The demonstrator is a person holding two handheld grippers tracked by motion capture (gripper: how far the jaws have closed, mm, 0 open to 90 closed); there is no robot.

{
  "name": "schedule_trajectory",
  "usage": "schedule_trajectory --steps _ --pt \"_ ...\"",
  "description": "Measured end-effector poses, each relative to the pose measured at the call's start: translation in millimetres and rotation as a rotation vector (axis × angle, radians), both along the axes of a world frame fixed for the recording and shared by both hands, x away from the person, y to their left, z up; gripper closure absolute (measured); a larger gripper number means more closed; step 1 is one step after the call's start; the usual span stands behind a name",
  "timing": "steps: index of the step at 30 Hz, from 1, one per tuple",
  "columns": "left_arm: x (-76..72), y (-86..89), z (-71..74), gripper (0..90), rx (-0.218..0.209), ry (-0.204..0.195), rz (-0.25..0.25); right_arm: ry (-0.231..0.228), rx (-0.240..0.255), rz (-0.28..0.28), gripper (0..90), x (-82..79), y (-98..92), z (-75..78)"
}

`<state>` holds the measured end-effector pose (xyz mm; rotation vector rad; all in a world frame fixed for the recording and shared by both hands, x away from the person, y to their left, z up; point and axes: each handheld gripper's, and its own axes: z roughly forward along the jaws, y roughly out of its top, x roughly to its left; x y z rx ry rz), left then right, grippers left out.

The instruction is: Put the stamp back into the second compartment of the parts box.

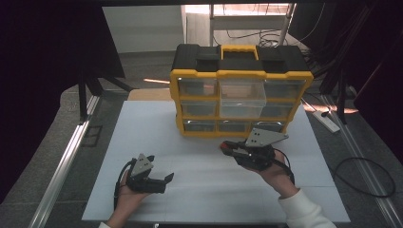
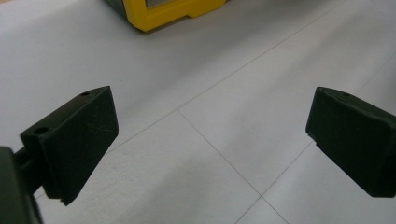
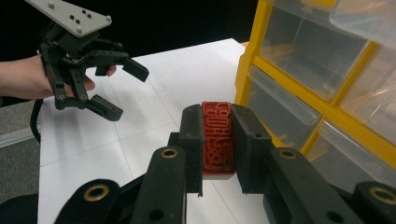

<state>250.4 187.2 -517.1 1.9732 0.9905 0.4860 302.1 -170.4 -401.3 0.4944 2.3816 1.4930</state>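
White table (image 1: pixel 199 185); red stamp (image 3: pixel 217 137) half-hidden within right gripper (image 3: pixel 217 144).

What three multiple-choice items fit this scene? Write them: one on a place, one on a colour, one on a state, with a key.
1. Where does the drawer cabinet stand?
A. at the far side of the white table
B. on the floor
C. beside the left hand

2. What colour is the carved stamp block?
A. blue
B. red
C. green

3. How are the left gripper fingers?
A. shut on the block
B. shut on nothing
C. wide open with nothing between them

Key: 1 A, the high view shows it on the table's far part. 2 B, it shows red between the right gripper fingers. 3 C, only bare table lies between them.
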Motion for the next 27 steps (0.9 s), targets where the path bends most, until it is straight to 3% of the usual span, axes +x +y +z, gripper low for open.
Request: schedule_trajectory --steps 27 --pt "0.1 -0.2 -0.2 2.5 0.006 0.003 -0.002 -0.031 0.056 0.0 75.1 -6.2 -8.8 21.9"
